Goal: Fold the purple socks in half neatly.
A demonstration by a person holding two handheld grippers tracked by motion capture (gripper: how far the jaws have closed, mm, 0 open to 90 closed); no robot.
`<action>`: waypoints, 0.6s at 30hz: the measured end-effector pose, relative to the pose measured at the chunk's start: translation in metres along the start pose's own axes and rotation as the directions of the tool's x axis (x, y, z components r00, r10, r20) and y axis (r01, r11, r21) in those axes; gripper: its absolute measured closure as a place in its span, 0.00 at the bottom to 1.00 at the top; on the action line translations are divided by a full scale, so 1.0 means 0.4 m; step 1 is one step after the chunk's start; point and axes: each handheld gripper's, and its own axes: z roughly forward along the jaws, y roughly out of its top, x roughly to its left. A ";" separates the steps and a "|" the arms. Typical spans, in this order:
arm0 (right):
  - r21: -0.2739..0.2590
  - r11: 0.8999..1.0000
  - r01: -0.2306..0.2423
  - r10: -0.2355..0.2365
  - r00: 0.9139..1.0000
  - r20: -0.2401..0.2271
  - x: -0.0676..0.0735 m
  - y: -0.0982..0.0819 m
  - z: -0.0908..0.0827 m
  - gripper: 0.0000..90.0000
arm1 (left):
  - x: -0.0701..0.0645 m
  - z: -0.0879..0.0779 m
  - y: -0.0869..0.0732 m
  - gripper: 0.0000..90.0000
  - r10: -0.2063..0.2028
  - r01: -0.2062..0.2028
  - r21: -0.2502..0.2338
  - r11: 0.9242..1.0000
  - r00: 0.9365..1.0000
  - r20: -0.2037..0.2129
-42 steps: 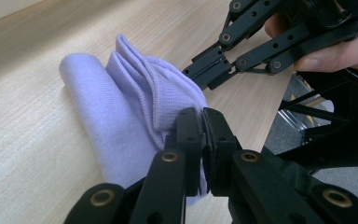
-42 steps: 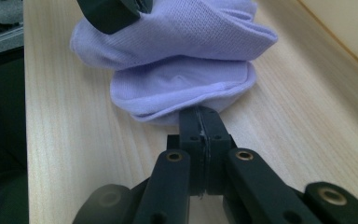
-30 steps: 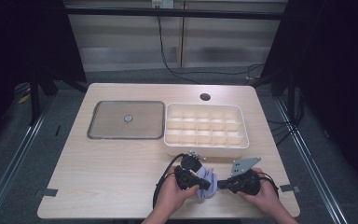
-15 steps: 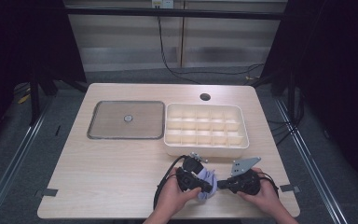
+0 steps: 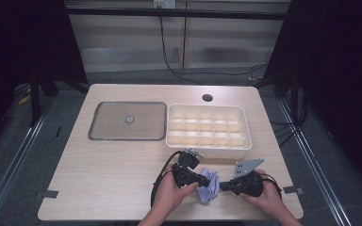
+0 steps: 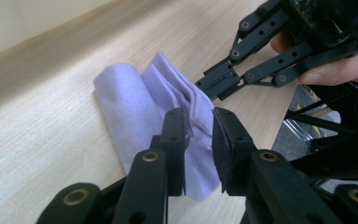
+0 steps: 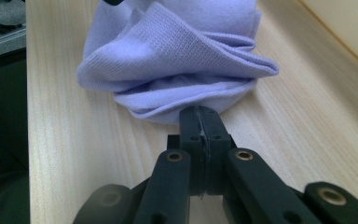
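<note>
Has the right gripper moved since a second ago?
No. The right gripper sits at the same spot below the divided tray, shut on the purple cloth.

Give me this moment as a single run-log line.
left gripper: jaws just opened, cloth between them, unpinched | right gripper: shut on cloth edge | cloth: bunched on table | tray: empty

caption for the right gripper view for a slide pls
Right claw shut on the edge of a bunched lilac cloth lying on the wooden table.
</note>
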 end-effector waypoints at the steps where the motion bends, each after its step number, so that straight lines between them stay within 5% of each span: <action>1: 0.000 1.000 -0.001 0.001 1.000 0.000 0.000 0.000 0.000 1.00 | 0.002 0.001 0.000 0.85 0.001 -0.001 0.001 1.000 1.000 0.002; 6: 0.000 1.000 0.002 -0.002 1.000 0.001 0.000 0.000 0.000 1.00 | 0.007 0.001 0.001 0.89 -0.001 0.001 0.002 1.000 0.999 -0.033; 11: -0.001 1.000 0.001 -0.001 1.000 0.000 0.000 0.000 0.000 1.00 | -0.002 0.020 0.002 0.91 0.037 -0.033 0.053 0.998 0.997 -0.075; 18: -0.002 1.000 0.002 -0.002 1.000 0.000 0.000 0.000 0.000 1.00 | -0.011 0.050 0.003 0.91 0.055 -0.051 0.064 0.997 0.996 -0.066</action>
